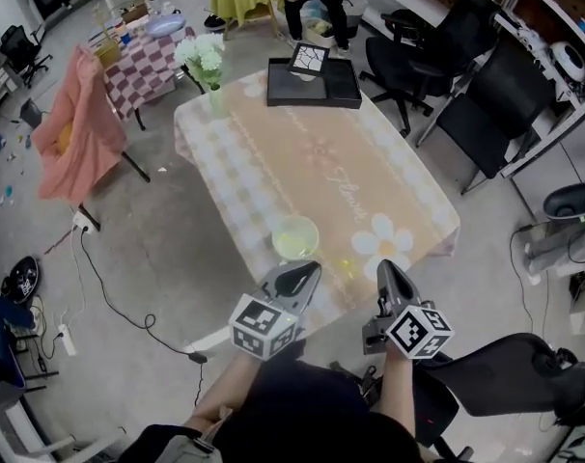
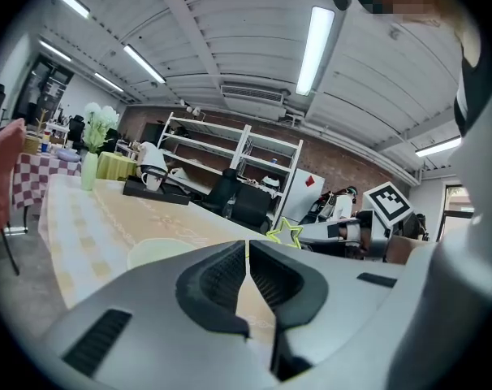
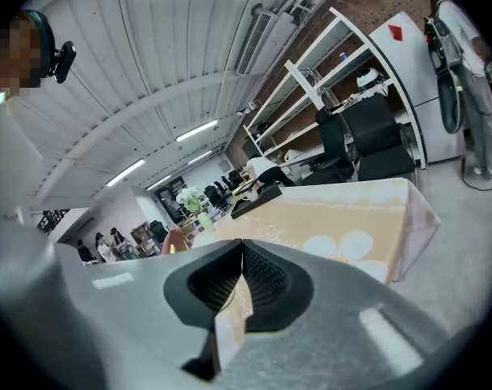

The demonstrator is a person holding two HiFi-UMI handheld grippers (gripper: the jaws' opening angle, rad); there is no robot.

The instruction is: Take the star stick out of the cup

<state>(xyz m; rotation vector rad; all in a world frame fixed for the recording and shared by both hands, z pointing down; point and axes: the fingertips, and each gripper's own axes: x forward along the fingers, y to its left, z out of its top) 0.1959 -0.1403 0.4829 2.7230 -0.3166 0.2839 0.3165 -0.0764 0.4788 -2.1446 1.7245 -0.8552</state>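
Both tools hang at the near edge of the tabletop (image 1: pixel 302 152), and neither is holding anything. The left tool (image 1: pixel 297 276) has its jaws pressed together, pad against pad, with nothing between them. The right tool (image 1: pixel 387 278) is closed just as tightly, and its own view shows no stick in its grip.

The pale yellow-green cup (image 1: pixel 295 236) stands near the front edge of the flowered cloth, just beyond the left tool. From above it looks empty. The star stick (image 2: pixel 285 234) shows in the left gripper view as a small yellow-green star outline. It sits to the right of the cup and apart from it, close by the tip of the right tool. It appears to lie on the cloth, though the view is too small and low to be sure it is resting flat.

Judged from this, the main step looks done, because the star is out of the cup. What remains, if anything, is only to draw the tools clear.
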